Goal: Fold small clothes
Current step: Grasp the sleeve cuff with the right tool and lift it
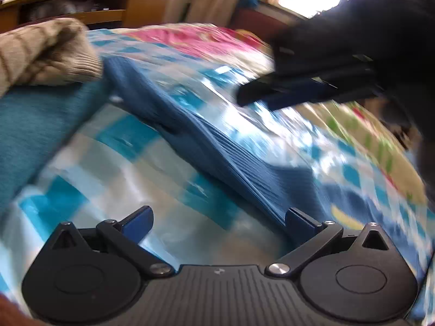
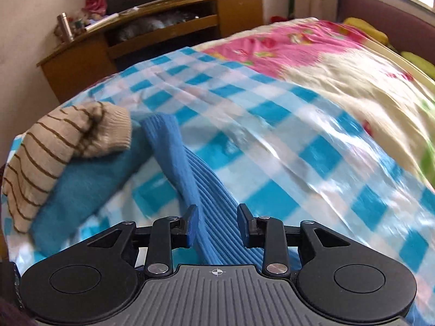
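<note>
A blue ribbed garment (image 1: 217, 146) (image 2: 174, 146) lies stretched in a long diagonal strip on the checked bed cover (image 2: 272, 135). My left gripper (image 1: 218, 222) is wide open just above the cover, and its right fingertip (image 1: 299, 220) sits at the garment's near edge. My right gripper (image 2: 218, 225) stands open with the ribbed cloth passing between its fingers, and the pads do not press on it. In the left wrist view the right gripper (image 1: 255, 95) shows dark and blurred above the bed, to the right of the garment.
A beige brown-striped sweater (image 2: 59, 146) (image 1: 46, 51) rests on a folded teal cloth (image 2: 89, 179) (image 1: 32, 125) at the left. A wooden cabinet (image 2: 163, 27) stands beyond the bed. A dark sleeve (image 1: 380, 27) fills the upper right. Pink floral bedding (image 2: 285, 43) lies farther back.
</note>
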Available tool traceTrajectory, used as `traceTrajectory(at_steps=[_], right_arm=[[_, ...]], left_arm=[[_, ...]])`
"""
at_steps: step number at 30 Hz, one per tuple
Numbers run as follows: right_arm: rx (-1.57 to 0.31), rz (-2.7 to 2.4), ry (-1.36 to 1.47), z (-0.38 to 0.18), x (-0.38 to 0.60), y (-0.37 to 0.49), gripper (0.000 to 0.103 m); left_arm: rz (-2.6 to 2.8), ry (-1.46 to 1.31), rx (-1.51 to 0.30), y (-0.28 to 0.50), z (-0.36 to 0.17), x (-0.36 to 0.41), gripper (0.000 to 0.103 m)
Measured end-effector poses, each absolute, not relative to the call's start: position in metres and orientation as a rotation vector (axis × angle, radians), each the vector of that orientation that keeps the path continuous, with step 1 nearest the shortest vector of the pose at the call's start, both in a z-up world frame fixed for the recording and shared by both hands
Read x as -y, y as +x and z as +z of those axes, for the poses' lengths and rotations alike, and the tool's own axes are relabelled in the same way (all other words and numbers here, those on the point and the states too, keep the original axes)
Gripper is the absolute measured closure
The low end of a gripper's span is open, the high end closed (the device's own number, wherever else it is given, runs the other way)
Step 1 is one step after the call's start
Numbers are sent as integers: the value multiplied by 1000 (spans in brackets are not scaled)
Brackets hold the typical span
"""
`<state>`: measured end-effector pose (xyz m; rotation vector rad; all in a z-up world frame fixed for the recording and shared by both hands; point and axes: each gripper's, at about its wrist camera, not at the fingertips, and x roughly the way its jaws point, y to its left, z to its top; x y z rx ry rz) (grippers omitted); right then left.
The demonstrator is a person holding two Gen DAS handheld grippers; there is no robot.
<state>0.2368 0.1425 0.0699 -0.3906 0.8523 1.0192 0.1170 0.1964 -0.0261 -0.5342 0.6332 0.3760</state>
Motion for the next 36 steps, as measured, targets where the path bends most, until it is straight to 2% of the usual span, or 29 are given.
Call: traceTrajectory(at_steps=[4, 10, 19, 23, 29, 36], right_arm=[[-819, 1018, -401, 75, -137, 230, 72], [-907, 956, -377, 47, -128, 243, 72], [-945, 1020, -339, 49, -192, 263, 72], [-882, 1011, -295, 60, -172, 261, 72], [-909, 975, -288, 42, -139, 264, 71], [-948, 1059, -199, 38, -191, 269, 71]], left_arm=[[429, -617, -607, 117, -27, -224, 0], [444, -610, -604, 116, -31, -224, 0], [441, -626, -594, 118, -26, -237, 5], [482, -700, -551, 108, -18, -265, 6], [548, -776, -507, 101, -14, -289, 9], [553, -748, -540, 105, -24, -285, 10]])
